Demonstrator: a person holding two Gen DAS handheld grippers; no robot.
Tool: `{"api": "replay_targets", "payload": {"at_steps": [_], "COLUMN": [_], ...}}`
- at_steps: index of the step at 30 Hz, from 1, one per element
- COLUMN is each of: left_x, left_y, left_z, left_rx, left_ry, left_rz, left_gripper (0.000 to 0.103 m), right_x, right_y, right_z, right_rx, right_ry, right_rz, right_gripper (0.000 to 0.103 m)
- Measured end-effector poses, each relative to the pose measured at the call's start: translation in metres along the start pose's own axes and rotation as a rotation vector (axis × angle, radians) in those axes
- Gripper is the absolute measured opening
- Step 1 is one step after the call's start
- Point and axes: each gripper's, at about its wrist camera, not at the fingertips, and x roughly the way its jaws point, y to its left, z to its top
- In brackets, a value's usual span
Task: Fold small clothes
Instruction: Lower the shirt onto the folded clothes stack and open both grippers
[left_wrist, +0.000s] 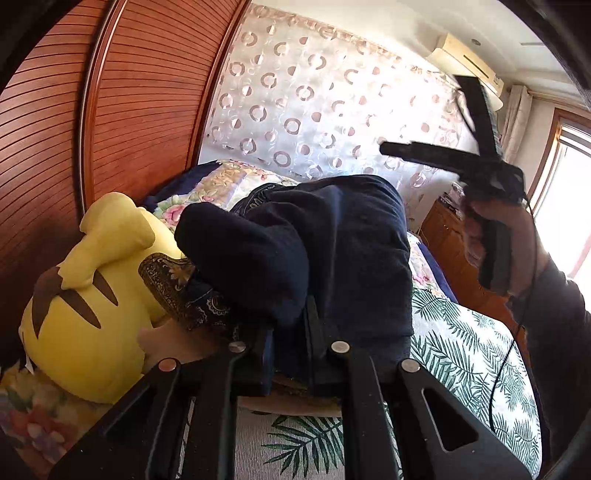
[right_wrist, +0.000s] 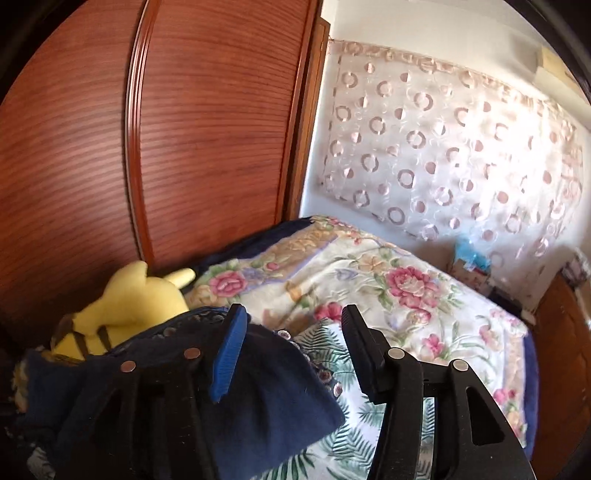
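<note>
Above the bed (right_wrist: 424, 295), the left hand-held gripper (left_wrist: 291, 354) pinches the navy garment (left_wrist: 332, 251); the right hand-held gripper (right_wrist: 291, 332) gapes beside it.

Matt dark-navy fleece garment (left_wrist: 332, 251); plush yellow toy (left_wrist: 85, 317); glossy ribbed wooden wardrobe (right_wrist: 207, 140) upper left; sheer curtain (right_wrist: 443, 147); quilted cotton bedspread (right_wrist: 369, 273).

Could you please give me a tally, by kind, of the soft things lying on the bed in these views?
Navy garment: 1
Yellow plush toy: 1
Floral quilt: 1
Palm-leaf sheet: 1
Total: 4
</note>
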Motion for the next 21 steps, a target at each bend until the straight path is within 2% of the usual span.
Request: {"api": "replay_targets", "payload": {"at_steps": [3,5,10,14,17,21], "left_x": [0.001,0.004,0.007,0.010,0.010,0.004], "left_y": [0.000,0.002,0.002,0.001,-0.002,-0.009], "left_z": [0.001,0.001,0.000,0.000,-0.001,-0.001], "left_rx": [0.006,0.008,0.021,0.033,0.055,0.114], "left_ry": [0.003,0.006,0.010,0.014,0.016,0.009], "left_rz": [0.009,0.015,0.027,0.046,0.065,0.111], "left_gripper": [0.014,0.014,0.014,0.014,0.014,0.024], "right_x": [-0.003,0.014,0.052,0.079,0.074,0.051], "right_y": [0.004,0.008,0.000,-0.007,-0.005,0.001], "right_z": [-0.022,-0.031,-0.050,-0.042,-0.048,-0.065], "right_rx": [-0.016,-0.037,-0.056,-0.002,-0.002,0.029], "right_ry": [0.039,0.082,0.161,0.138,0.121,0.102], "right_rz": [0.121,0.153,0.135,0.156,0.134,0.103], "right_gripper": [0.056,0.056,0.056,0.060,0.060,0.060]}}
